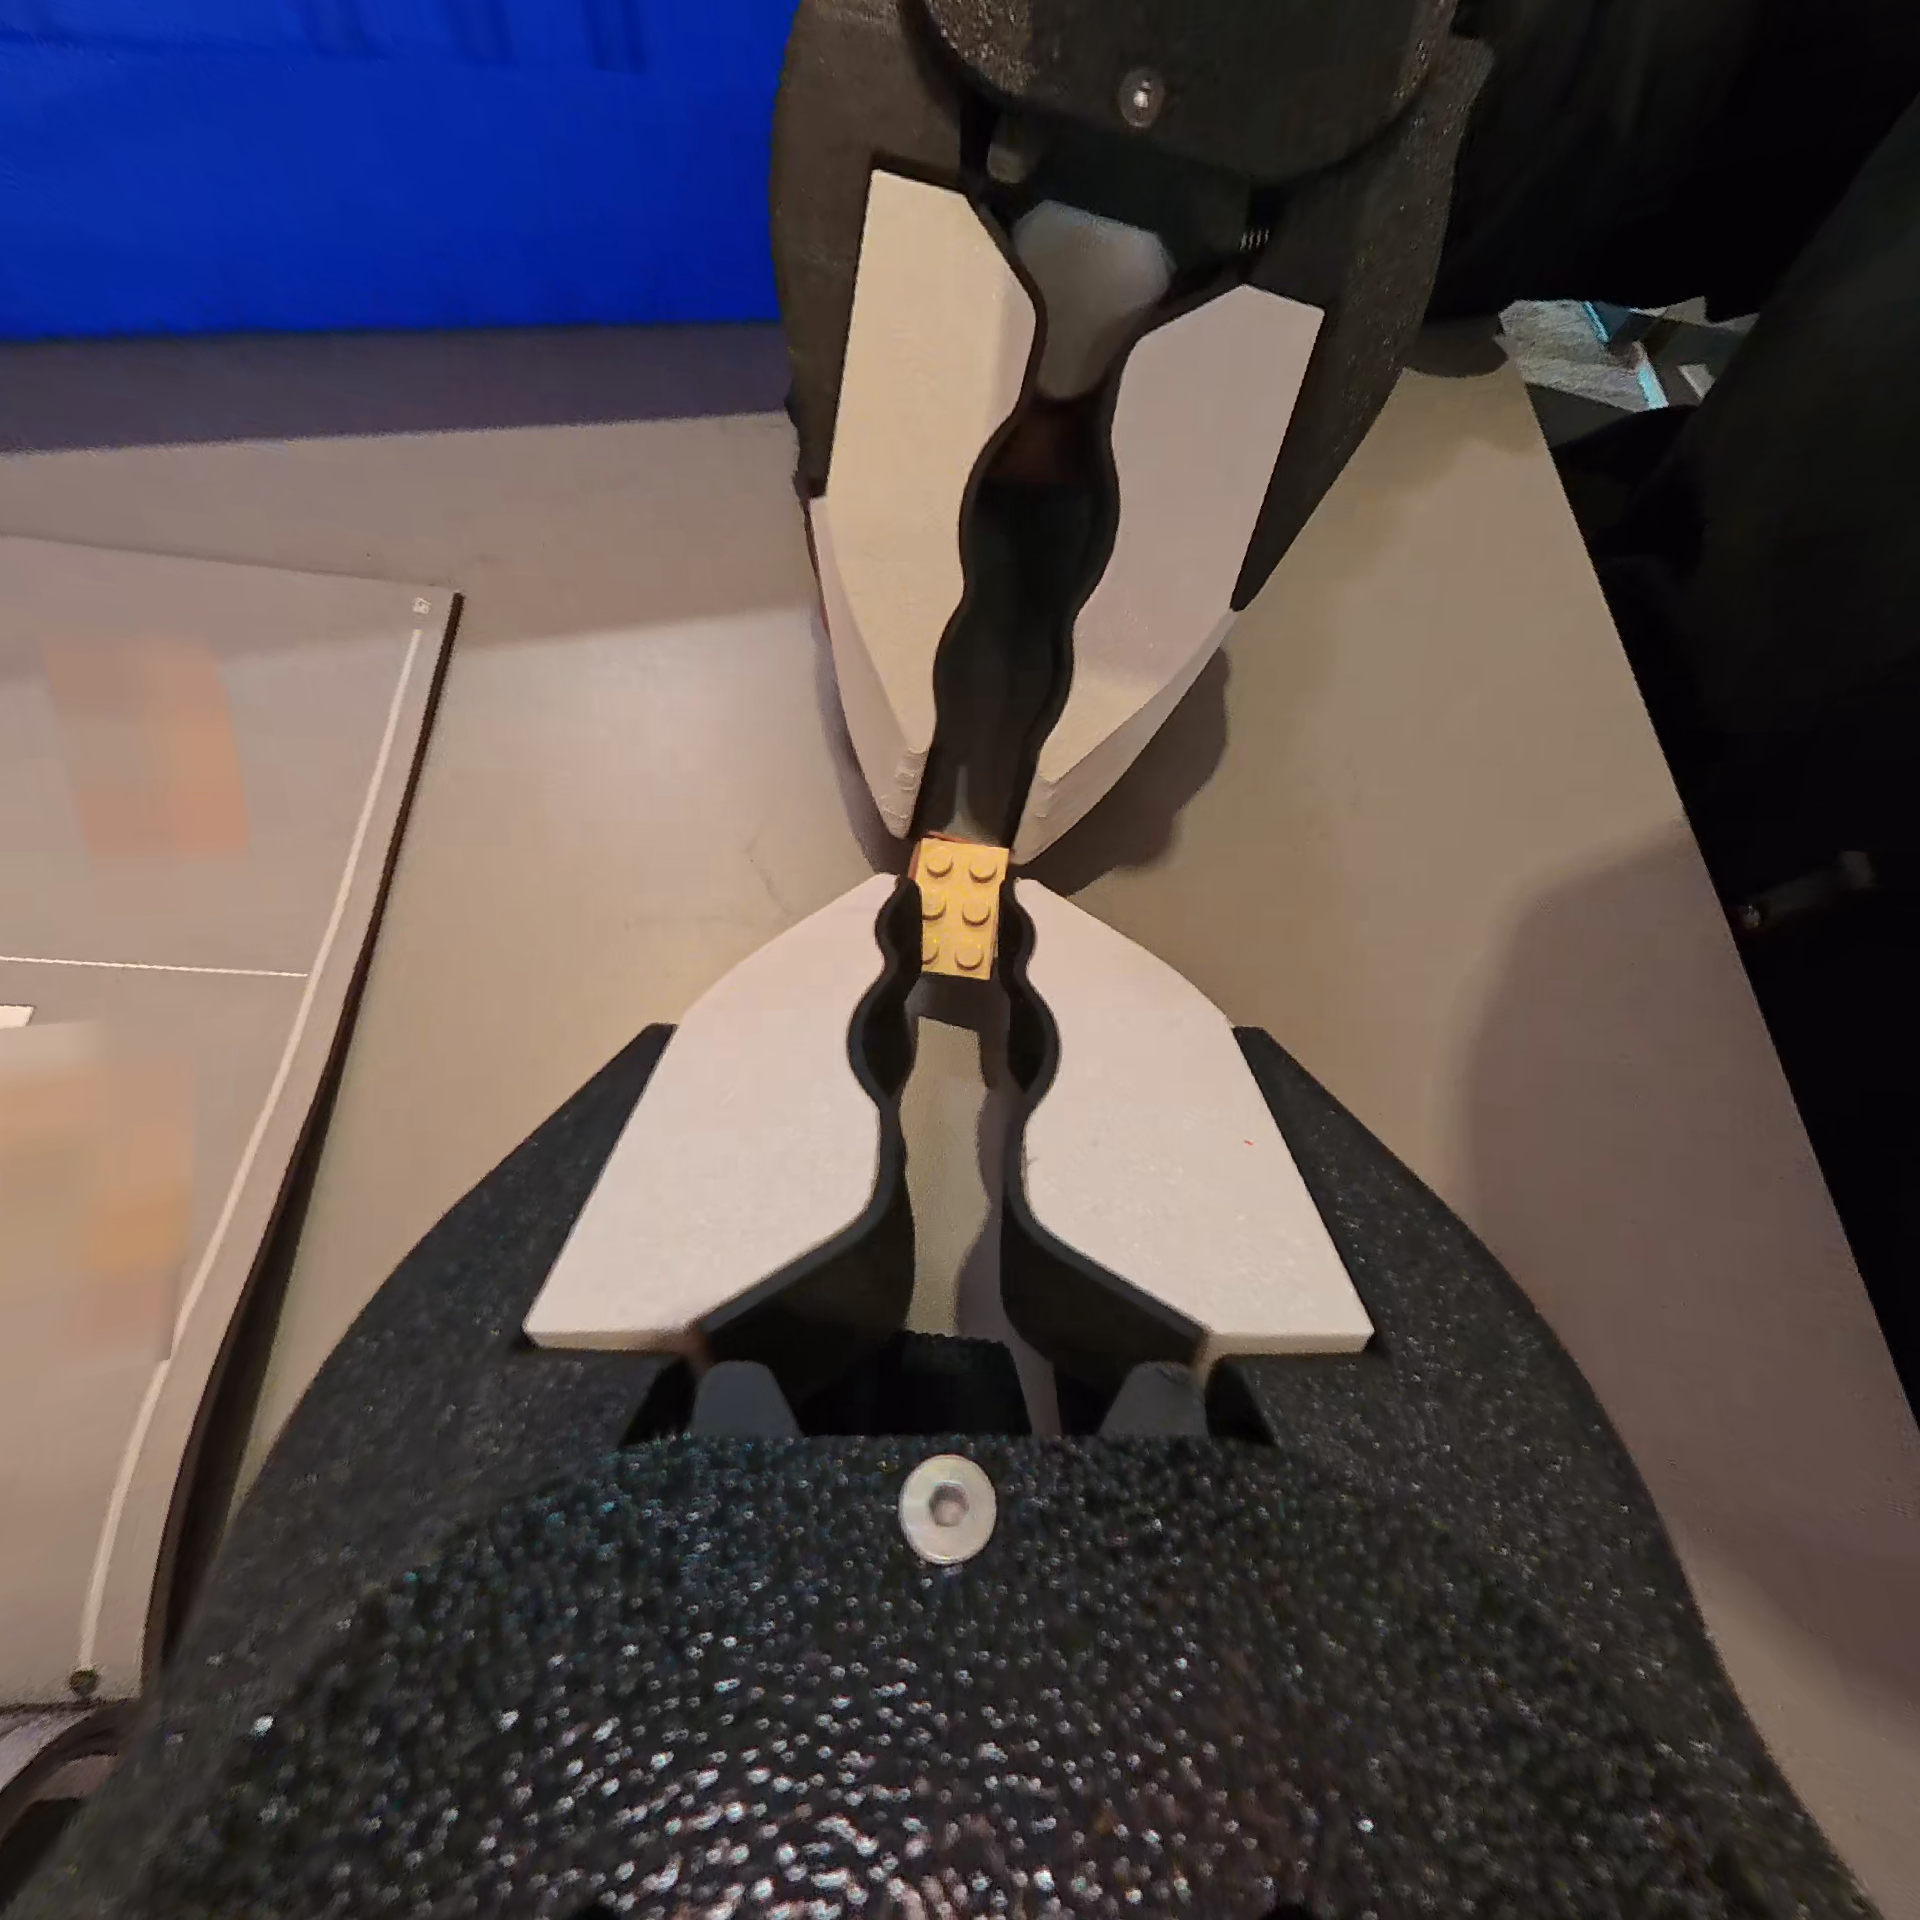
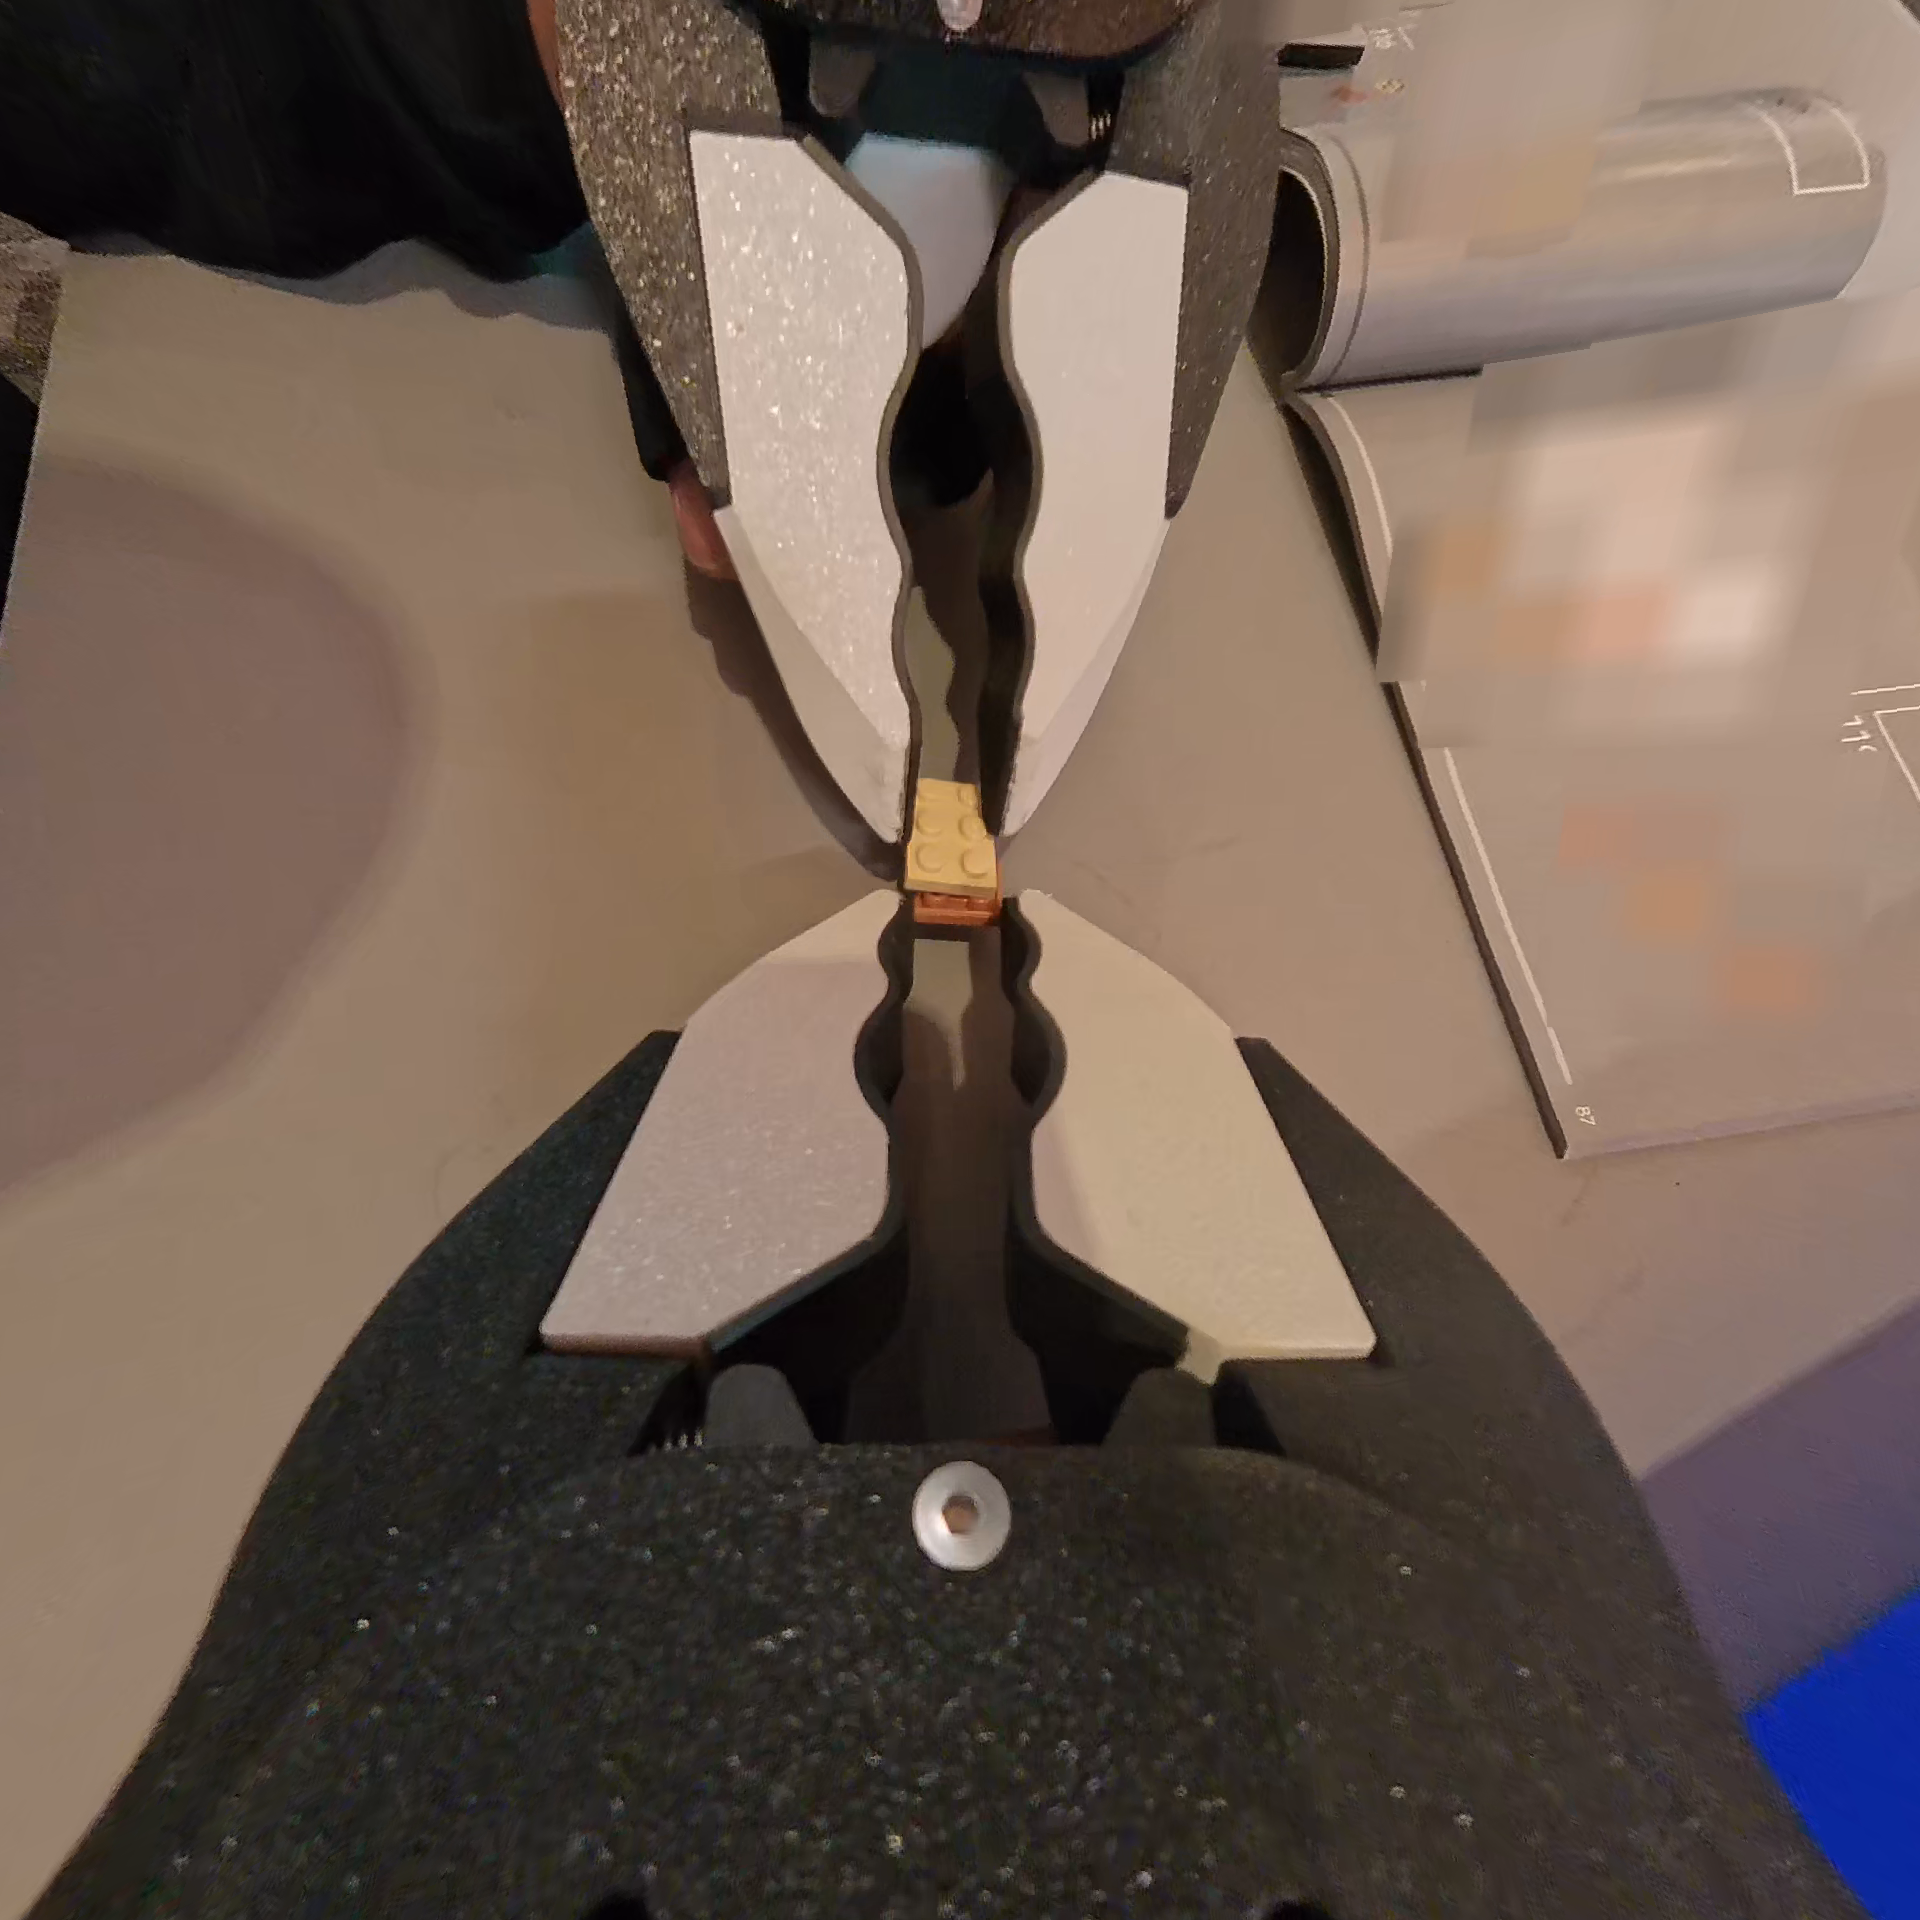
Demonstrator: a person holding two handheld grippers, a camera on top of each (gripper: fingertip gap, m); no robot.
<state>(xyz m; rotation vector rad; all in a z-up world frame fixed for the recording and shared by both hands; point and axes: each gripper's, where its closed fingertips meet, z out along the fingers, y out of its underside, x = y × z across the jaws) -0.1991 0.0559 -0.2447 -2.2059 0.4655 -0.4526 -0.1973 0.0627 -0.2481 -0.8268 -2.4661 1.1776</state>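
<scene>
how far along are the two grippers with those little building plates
Looks done: each gripper has a piece. In hand: left gripper clamps the tan studded plate; right gripper clamps the brown plate beneath it, above the table. Left: whether they are fully joined is unclear.

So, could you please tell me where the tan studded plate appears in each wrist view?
Left wrist view: tan studded plate at centre, between the left gripper fingertips.
Right wrist view: centre, slightly higher, just beyond the right gripper, above a brown brick.
Shared landmark: the open booklet.
</scene>
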